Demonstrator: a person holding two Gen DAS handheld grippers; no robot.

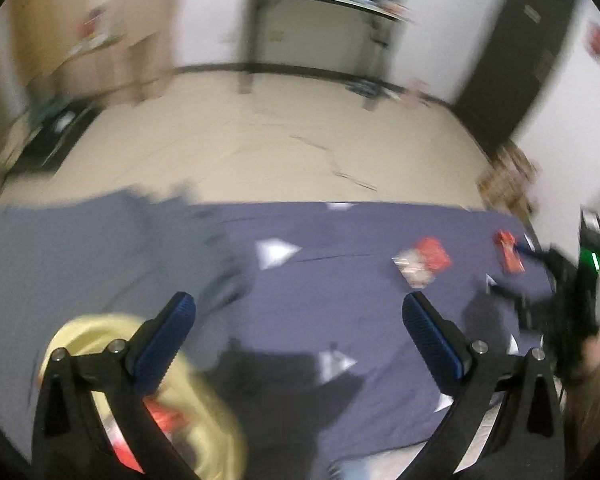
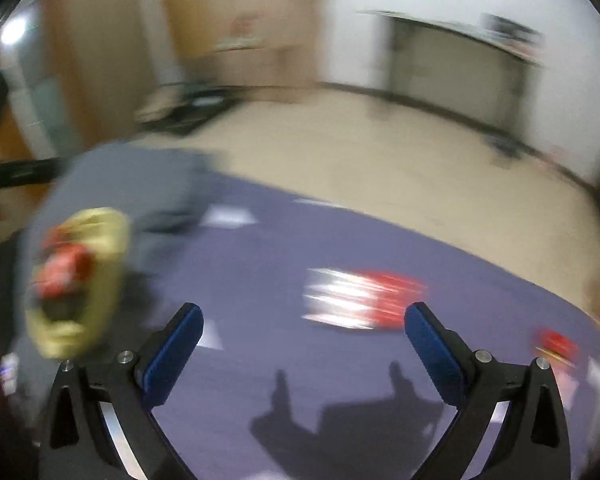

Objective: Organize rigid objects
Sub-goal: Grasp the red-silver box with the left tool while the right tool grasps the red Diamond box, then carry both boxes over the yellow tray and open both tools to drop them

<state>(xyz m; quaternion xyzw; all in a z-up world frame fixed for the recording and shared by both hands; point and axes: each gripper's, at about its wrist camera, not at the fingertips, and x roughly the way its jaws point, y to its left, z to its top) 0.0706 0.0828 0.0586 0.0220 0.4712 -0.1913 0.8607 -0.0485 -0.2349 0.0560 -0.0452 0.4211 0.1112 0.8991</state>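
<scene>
Both views are motion-blurred. My left gripper (image 1: 298, 330) is open and empty above a blue cloth (image 1: 340, 240). A yellow bowl (image 1: 204, 412) with red items inside sits under its left finger. A red and white packet (image 1: 422, 262) and a smaller red packet (image 1: 509, 249) lie on the cloth to the right. My right gripper (image 2: 304, 338) is open and empty over the cloth (image 2: 260, 280). The red and white packet (image 2: 360, 298) lies just ahead of it. The yellow bowl (image 2: 96, 288) is at its left, another red packet (image 2: 558, 344) at its right.
The cloth has white triangle marks (image 1: 274, 252). A grey cloth (image 1: 80, 248) lies bunched at the left. The other gripper (image 1: 572, 292) shows at the left wrist view's right edge. Beyond the cloth lie a beige floor (image 1: 280, 152), a desk (image 1: 320, 32) and a dark door (image 1: 520, 48).
</scene>
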